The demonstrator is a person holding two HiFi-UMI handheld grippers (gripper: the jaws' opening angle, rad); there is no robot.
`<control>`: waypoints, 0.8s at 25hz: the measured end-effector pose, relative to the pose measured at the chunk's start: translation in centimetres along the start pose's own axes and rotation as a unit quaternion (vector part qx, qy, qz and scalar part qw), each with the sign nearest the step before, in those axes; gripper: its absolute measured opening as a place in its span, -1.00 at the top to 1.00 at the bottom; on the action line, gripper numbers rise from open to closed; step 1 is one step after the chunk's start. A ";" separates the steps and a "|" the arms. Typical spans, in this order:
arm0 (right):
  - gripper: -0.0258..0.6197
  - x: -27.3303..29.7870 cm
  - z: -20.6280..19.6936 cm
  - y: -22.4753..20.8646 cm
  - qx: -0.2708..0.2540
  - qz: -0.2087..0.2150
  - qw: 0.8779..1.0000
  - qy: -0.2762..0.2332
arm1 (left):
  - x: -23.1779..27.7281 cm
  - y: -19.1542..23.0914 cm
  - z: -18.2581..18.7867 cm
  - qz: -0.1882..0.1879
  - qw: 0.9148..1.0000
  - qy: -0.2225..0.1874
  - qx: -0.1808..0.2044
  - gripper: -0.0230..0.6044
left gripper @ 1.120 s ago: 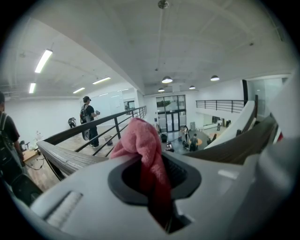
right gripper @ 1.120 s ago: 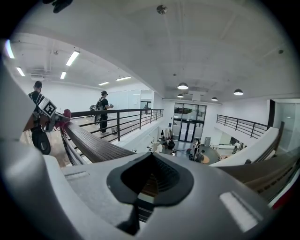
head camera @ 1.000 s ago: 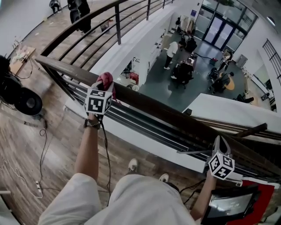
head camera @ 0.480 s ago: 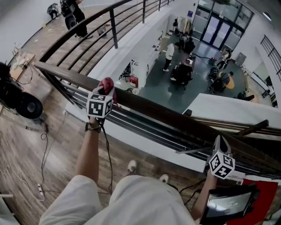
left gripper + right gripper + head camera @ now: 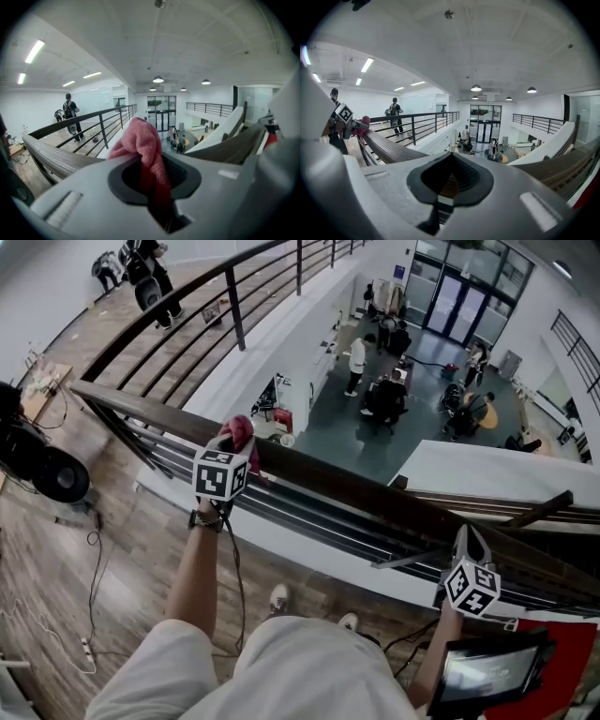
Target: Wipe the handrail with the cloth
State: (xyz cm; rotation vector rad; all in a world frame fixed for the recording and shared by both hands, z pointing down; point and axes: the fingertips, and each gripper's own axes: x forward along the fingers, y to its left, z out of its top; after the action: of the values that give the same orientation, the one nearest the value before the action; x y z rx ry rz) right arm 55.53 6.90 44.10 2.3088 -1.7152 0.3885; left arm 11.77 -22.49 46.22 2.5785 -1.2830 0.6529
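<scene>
Pink cloth [image 5: 238, 430] pinched tight in your left gripper [image 5: 232, 442], sitting on top of dark wood handrail [image 5: 356, 486]. Your right gripper [image 5: 470, 545] closed, nothing in it, low beside handrail further right, well apart from cloth. Person [image 5: 150, 277] stands behind far railing. Far below, people [image 5: 380, 390] on lower floor.

Dark wooden handrail [image 5: 375, 495]: pink cloth [image 5: 239, 432] on top. Wood floor [image 5: 47, 568]: black round device [image 5: 58, 476], power strip [image 5: 85, 645].
</scene>
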 end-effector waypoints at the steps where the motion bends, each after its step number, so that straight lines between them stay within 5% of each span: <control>1: 0.92 0.0 0.1 -0.1 0.000 0.000 1.000 -0.001 | 0.0 -0.3 0.0 -0.001 1.000 0.000 0.000 0.71; 20: 0.92 -0.3 -0.7 -4.1 0.000 -0.001 1.000 -0.007 | 0.7 -8.7 0.3 -0.034 0.999 0.003 0.015 0.71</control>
State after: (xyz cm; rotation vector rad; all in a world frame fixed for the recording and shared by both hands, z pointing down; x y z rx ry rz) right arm 59.30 8.59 44.49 2.3182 -1.7187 0.3718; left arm 19.12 -17.79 46.53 2.6282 -1.1877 0.6710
